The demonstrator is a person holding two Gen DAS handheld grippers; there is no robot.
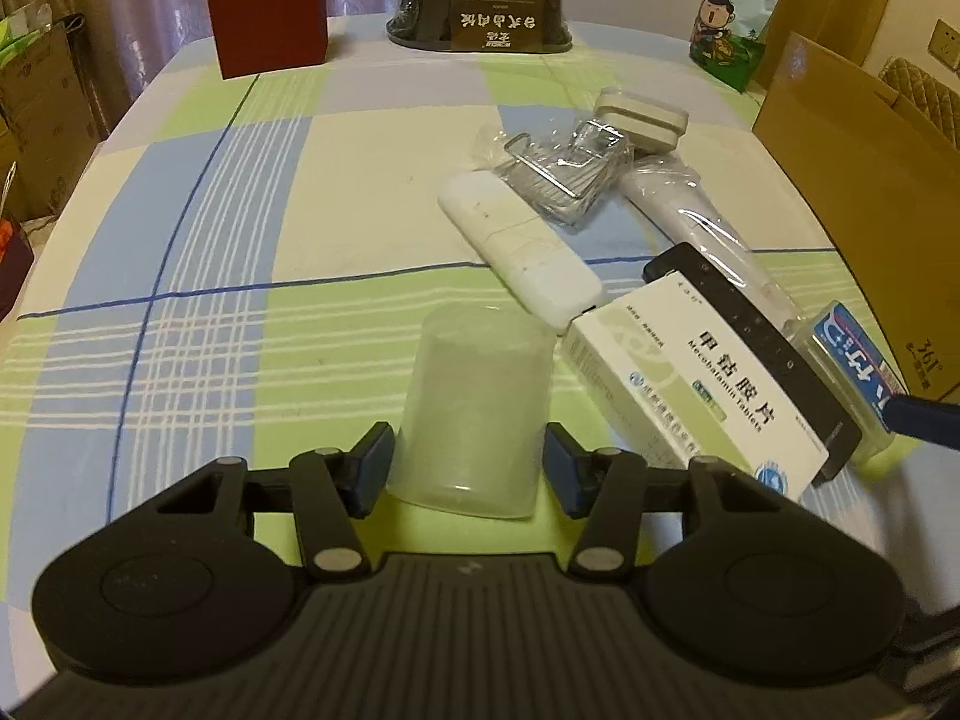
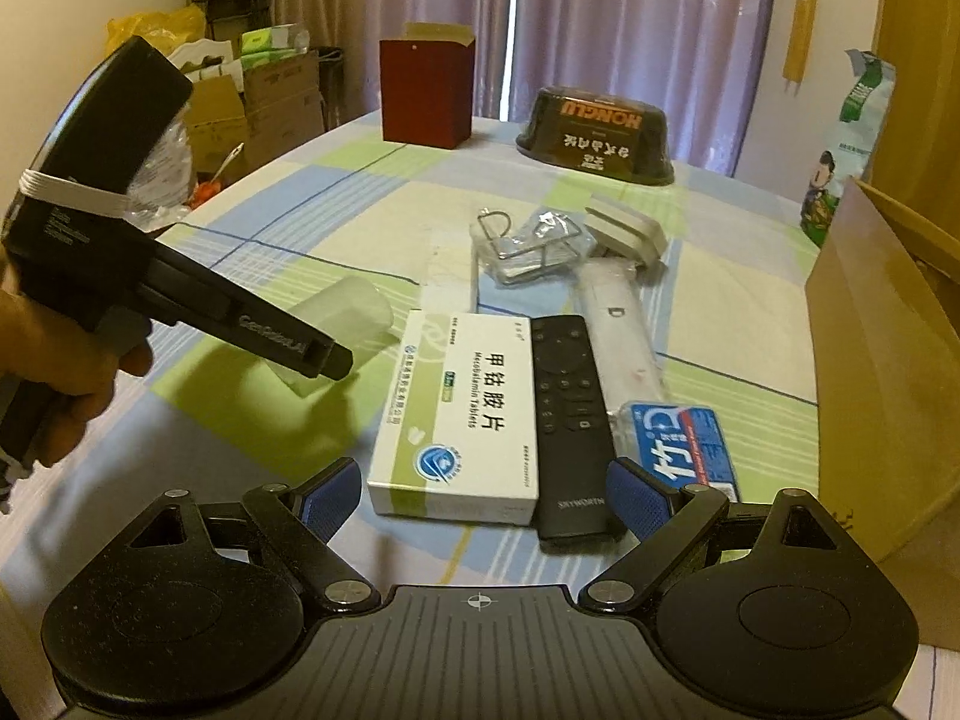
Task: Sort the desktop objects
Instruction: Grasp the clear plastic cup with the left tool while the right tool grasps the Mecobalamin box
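My left gripper (image 1: pixel 468 468) spread around the translucent cup (image 1: pixel 474 408), my right gripper (image 2: pixel 480 498) spread, nearest the medicine box (image 2: pixel 462 414).

Checked green, blue, cream tablecloth (image 1: pixel 240 210); dark red box (image 1: pixel 264 6) upper left; black remote (image 2: pixel 570 420); white-green medicine box (image 2: pixel 456 414); blue pads (image 1: pixel 372 468).

left gripper (image 1: pixel 469 468): matte black housing, two round discs, ribbed centre panel, silver pivot screws, blue pads on the fingertips (image 1: pixel 372 468)
right gripper (image 2: pixel 483 495): same black build, textured blue pads, small crosshair mark on the ribbed panel
left unit, side on: white band wrapped around it, greyish lettering on the arm
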